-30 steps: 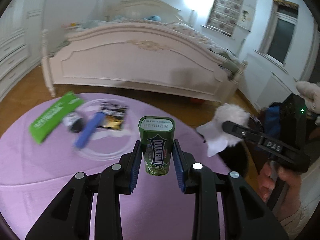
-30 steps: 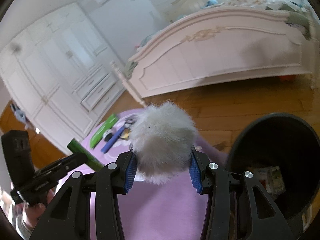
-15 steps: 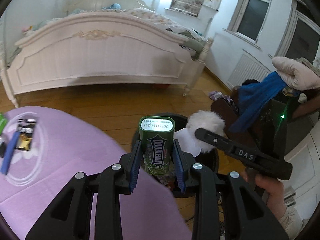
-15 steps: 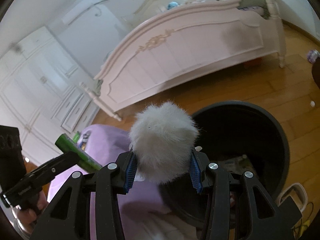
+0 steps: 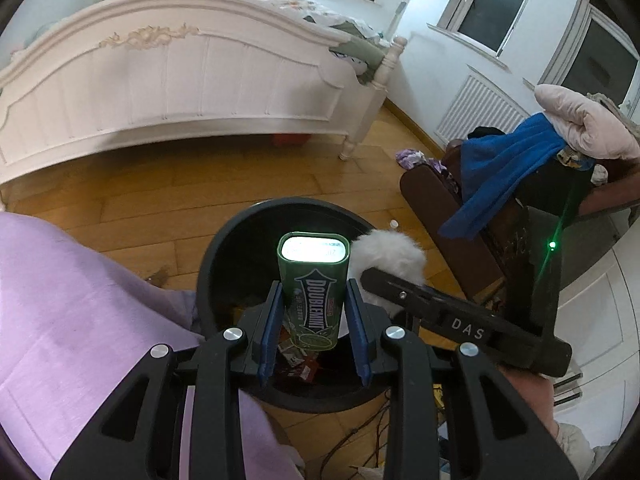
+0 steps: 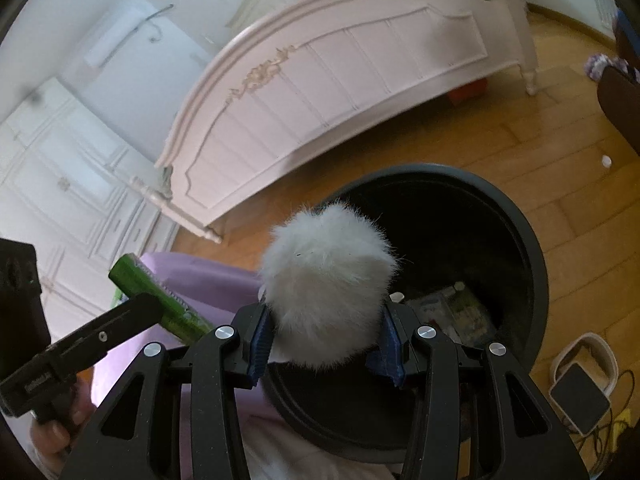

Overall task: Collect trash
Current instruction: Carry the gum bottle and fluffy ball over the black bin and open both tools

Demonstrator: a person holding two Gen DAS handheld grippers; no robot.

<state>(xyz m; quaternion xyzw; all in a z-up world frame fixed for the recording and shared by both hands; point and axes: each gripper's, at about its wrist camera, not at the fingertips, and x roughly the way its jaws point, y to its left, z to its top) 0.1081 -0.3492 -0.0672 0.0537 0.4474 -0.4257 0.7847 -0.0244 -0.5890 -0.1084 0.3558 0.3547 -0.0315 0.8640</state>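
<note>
Green Doublemint tin point(image 5: 313, 297), upright, clamped in left gripper point(image 5: 313, 322) above round black plastic trash bin point(image 5: 208, 276). Right gripper point(image 6: 325, 342) clamped on white fluffy pompom point(image 6: 328, 276), also over bin opening. Wrappers in bin bottom; purple cloth point(image 5: 72, 304) touches bin's rim.

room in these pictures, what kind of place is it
A home bedroom, most likely. A white carved bed stands on a wooden floor, white wardrobes line one wall, and clothes are piled on a chair near the black bin.
</note>
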